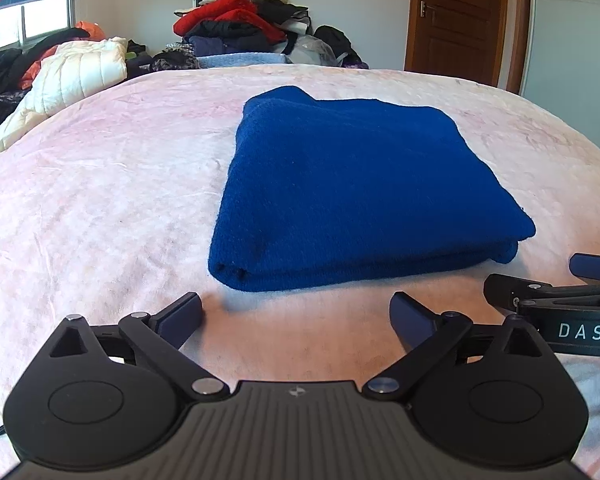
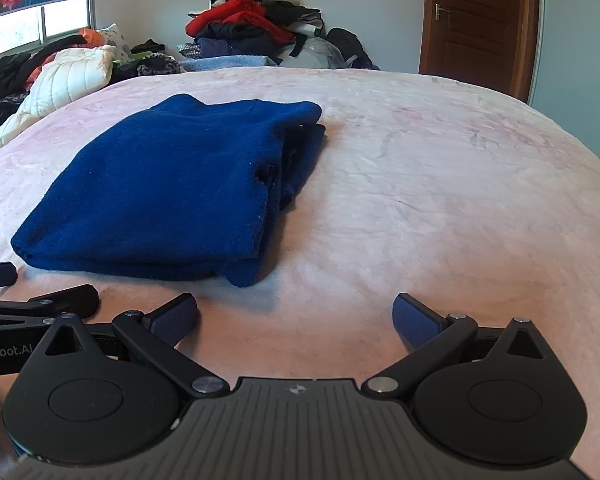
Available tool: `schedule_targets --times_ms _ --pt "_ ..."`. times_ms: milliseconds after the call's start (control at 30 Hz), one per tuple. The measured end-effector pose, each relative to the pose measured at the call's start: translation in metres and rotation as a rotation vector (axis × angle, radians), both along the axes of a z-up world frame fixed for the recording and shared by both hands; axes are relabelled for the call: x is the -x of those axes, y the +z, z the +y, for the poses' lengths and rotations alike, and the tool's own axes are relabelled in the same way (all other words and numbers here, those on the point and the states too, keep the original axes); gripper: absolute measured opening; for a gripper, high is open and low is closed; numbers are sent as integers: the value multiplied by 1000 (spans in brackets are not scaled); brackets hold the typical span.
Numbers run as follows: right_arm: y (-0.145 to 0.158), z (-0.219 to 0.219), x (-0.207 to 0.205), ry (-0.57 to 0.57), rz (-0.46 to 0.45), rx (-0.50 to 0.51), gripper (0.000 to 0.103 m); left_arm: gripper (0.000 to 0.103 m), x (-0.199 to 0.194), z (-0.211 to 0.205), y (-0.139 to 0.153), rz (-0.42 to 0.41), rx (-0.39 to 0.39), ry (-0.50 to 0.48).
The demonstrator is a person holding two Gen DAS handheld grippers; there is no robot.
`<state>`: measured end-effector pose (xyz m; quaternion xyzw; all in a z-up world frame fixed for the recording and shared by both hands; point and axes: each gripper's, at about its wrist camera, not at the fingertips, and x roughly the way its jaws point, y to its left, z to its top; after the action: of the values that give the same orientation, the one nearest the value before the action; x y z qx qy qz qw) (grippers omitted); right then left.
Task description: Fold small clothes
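Note:
A dark blue knit garment point(image 1: 356, 188) lies folded into a thick rectangle on the pink bed cover point(image 1: 100, 200). It also shows in the right wrist view point(image 2: 168, 188), left of centre, with its stacked layers open on the right side. My left gripper point(image 1: 296, 316) is open and empty, just short of the garment's near edge. My right gripper point(image 2: 296, 318) is open and empty, to the right of the garment's near corner. The right gripper shows at the right edge of the left wrist view point(image 1: 560, 300); the left gripper shows at the left edge of the right wrist view point(image 2: 40, 300).
A heap of red, black and grey clothes point(image 1: 240, 24) is piled at the far side of the bed. A white quilted jacket point(image 1: 72, 72) and dark clothes lie at the far left. A brown door point(image 1: 464, 16) stands at the back right.

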<state>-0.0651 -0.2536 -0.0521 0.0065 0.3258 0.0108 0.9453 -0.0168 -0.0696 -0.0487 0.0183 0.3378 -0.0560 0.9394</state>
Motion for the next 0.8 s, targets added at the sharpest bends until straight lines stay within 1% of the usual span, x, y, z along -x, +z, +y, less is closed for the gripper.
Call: schedule_targets --times_ms 267,800 --pt "0 -4 2 3 -6 -16 100 103 0 -2 -1 1 -6 0" --pt "0 -4 5 11 -5 -7 101 103 0 -2 -1 1 -7 0"
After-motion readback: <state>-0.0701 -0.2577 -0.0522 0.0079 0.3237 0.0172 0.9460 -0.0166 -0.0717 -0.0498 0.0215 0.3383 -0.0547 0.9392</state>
